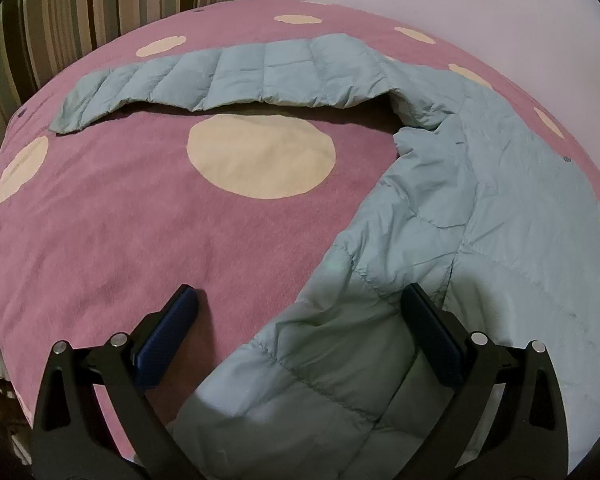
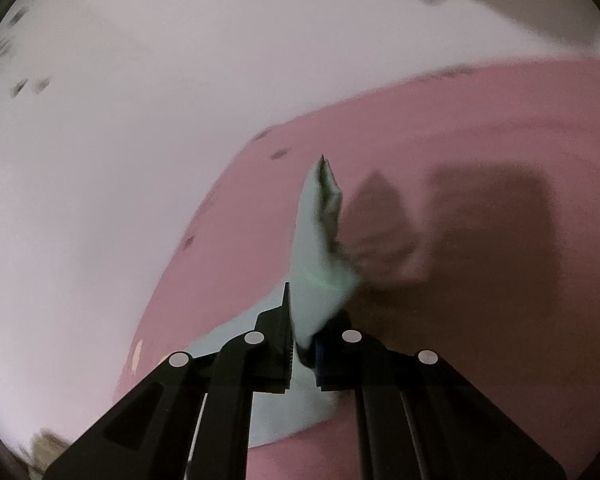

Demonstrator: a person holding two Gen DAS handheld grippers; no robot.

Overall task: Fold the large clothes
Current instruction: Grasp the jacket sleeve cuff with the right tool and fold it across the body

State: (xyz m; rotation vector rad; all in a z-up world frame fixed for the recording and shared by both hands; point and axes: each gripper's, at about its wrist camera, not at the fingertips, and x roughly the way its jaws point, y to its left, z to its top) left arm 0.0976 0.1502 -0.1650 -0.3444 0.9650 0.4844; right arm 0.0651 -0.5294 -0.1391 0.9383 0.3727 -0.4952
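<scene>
A pale blue quilted jacket (image 1: 480, 208) lies spread on the pink blanket (image 1: 120, 220), with one sleeve (image 1: 228, 76) stretched out to the left across the far side. My left gripper (image 1: 300, 292) hovers open above the jacket's near edge. Its right finger (image 1: 428, 332) is over the fabric and its left finger (image 1: 172, 332) is over bare blanket. In the right wrist view, my right gripper (image 2: 312, 312) is shut on a pinched fold of the blue jacket (image 2: 316, 240), which sticks up forward between the jaws above the pink blanket (image 2: 480, 128).
The blanket carries large cream dots (image 1: 260, 156). A striped cloth (image 1: 100, 8) hangs behind the bed at the far left, and a pale wall (image 1: 460, 0) runs along the far side. The right wrist view is blurred, with the same pale wall (image 2: 100, 140) on its left.
</scene>
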